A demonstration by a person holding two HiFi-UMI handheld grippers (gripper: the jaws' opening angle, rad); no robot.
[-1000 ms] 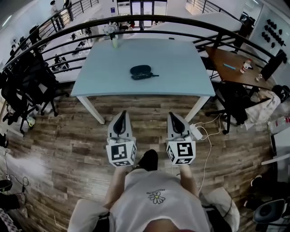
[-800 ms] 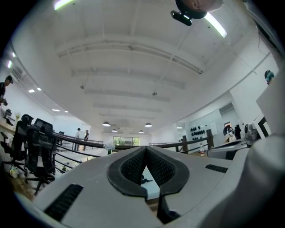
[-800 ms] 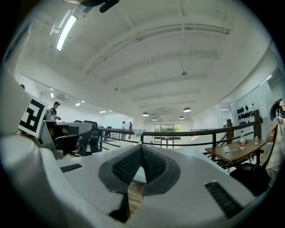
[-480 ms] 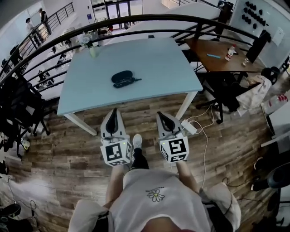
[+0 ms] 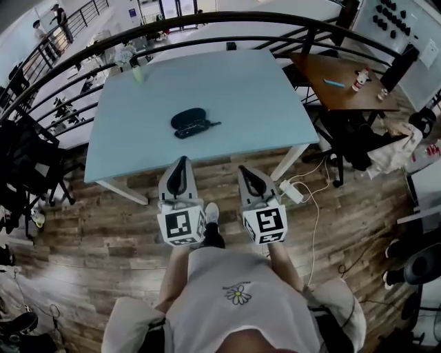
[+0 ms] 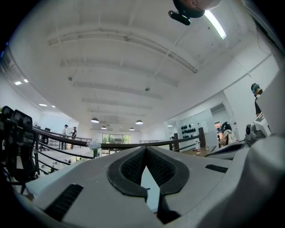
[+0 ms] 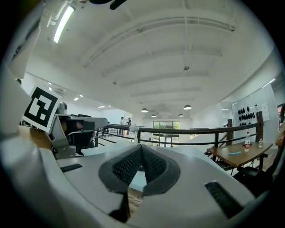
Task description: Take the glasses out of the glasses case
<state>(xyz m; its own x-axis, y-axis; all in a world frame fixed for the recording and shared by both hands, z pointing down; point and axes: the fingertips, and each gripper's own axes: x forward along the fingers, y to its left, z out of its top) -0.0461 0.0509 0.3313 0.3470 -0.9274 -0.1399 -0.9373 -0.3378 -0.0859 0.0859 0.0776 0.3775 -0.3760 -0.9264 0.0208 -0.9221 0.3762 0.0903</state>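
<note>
Ahead, well apart from both claws, the dark oval glasses case [image 5: 189, 119] lay on the pale blue bench [image 5: 262, 83], a thin dark piece jutting from its right end. The left claw [image 5: 181, 162] and right claw [image 5: 243, 171] were each closed and empty, side by side above the wood-plank floor [image 5: 96, 220]. A black railing [image 5: 227, 17] curved beyond the bench.

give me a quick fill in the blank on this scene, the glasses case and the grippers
1. The case lies on the ___ table.
2. The jaws of the left gripper and the right gripper are ___.
3. The floor under the person is made of ___.

Missing words: blue; shut; wood
</note>
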